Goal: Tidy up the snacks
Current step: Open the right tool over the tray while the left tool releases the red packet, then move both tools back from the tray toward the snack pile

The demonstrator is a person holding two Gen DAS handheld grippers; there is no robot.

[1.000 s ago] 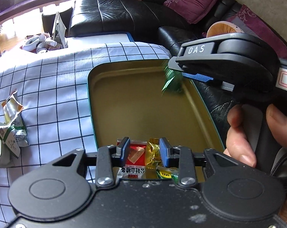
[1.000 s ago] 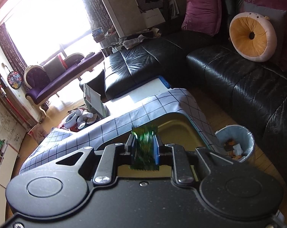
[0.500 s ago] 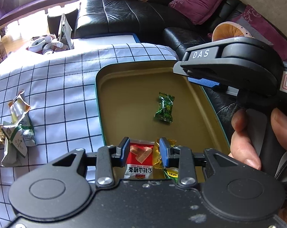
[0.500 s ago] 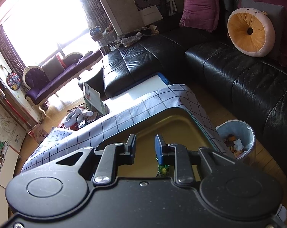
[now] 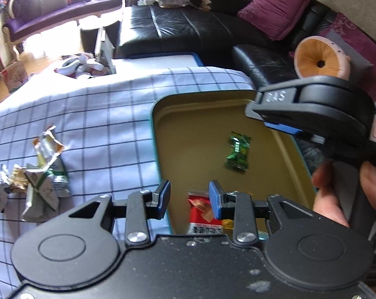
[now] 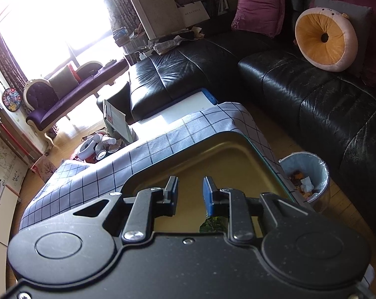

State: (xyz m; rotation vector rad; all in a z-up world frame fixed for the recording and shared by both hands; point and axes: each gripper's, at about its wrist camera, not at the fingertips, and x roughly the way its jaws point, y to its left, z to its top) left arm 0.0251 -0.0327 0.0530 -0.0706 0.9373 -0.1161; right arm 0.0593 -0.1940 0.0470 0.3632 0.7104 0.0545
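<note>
A small green foil-wrapped candy (image 5: pixel 237 151) is lying loose on the floor of the shallow gold-coloured metal tray with a teal rim (image 5: pixel 155 134), well apart from the red snack packet with white lettering (image 5: pixel 203 214) that is sitting at the tray's near edge. The right gripper (image 6: pixel 190 191) is hanging just above the tray with its blue-padded tongs standing narrowly apart and nothing between them; the green wrapper is showing below and behind its pads, not in their grasp. The left gripper (image 5: pixel 189 196) is hovering over the tray's near rim, its tongs likewise parted a little and empty, with the red packet visible past them rather than clamped. To the left, on the blue-and-white checked tablecloth (image 5: pixel 100 124), a loose heap of crumpled white, green and orange snack packets (image 5: pixel 38 174) is waiting outside the tray. Judging by this, one snack is freshly placed and the next move calls for reaching to that heap, closing on one packet and carrying it into the tray.
</note>
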